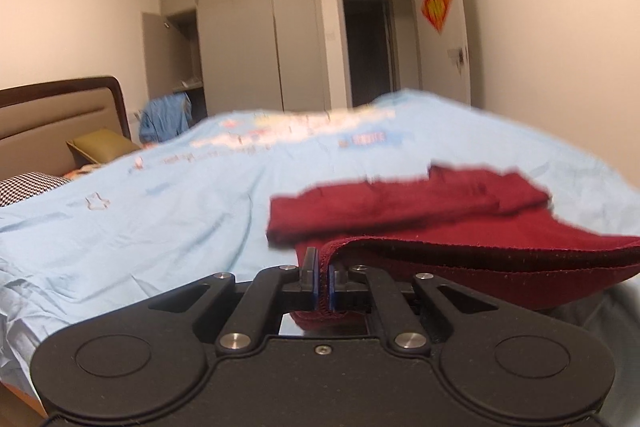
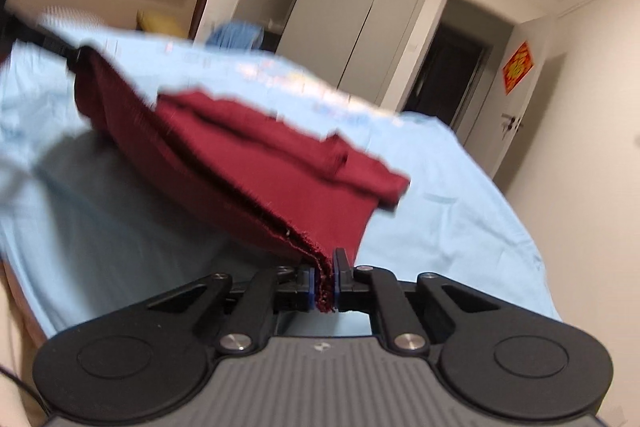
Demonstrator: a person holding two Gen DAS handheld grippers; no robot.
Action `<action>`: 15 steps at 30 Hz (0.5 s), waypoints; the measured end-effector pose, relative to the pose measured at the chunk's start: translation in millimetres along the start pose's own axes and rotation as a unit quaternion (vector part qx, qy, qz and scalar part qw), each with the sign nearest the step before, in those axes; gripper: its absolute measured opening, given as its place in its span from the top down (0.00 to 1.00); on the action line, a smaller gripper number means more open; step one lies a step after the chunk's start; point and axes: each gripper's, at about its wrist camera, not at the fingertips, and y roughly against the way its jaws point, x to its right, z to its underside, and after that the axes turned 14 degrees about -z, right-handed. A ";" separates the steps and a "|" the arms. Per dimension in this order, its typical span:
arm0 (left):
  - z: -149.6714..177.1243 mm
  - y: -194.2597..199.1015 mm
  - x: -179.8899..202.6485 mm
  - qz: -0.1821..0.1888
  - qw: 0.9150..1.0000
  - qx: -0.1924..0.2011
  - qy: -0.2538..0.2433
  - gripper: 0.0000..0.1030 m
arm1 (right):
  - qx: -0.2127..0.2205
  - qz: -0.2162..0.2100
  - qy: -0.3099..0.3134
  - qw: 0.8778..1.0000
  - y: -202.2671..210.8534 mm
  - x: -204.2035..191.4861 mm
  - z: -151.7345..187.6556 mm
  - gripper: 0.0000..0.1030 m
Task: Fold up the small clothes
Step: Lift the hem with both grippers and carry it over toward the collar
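The dark red garment [image 2: 256,163] hangs slack above the bed [image 1: 160,211], soft and light, sagging between its hemmed corners, probably the best holds. The left gripper [image 1: 323,273] is clamped on one hem, the right gripper [image 2: 324,281] pinches several bunched layers.

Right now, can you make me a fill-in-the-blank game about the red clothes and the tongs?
1. The garment pinched in both tongs is dark ____.
2. It hangs above a bed sheet coloured light ____.
3. The left tongs and the right tongs are both ____ on the garment's edge.
4. The diamond-shaped decoration hangs on the ____.

Missing words: red; blue; shut; door
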 end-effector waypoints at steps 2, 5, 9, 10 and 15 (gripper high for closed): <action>-8.0 13.2 -8.4 0.002 0.999 0.020 0.025 0.97 | 0.034 -0.004 -0.018 0.999 9.8 8.6 -9.4 0.92; -21.6 32.9 -18.1 0.006 0.997 0.053 0.048 0.97 | 0.081 -0.007 -0.038 0.996 24.3 22.3 -24.5 0.92; -38.9 58.4 -28.4 0.020 0.994 0.088 0.068 0.98 | 0.129 -0.003 -0.043 0.991 43.2 33.4 -41.6 0.92; -43.6 65.0 -32.6 0.030 0.992 0.094 0.074 0.97 | 0.142 -0.004 -0.045 0.989 48.9 35.5 -45.0 0.92; -65.2 94.5 -60.2 0.086 0.988 0.101 0.084 0.98 | 0.204 -0.013 -0.054 0.977 87.8 50.2 -62.3 0.92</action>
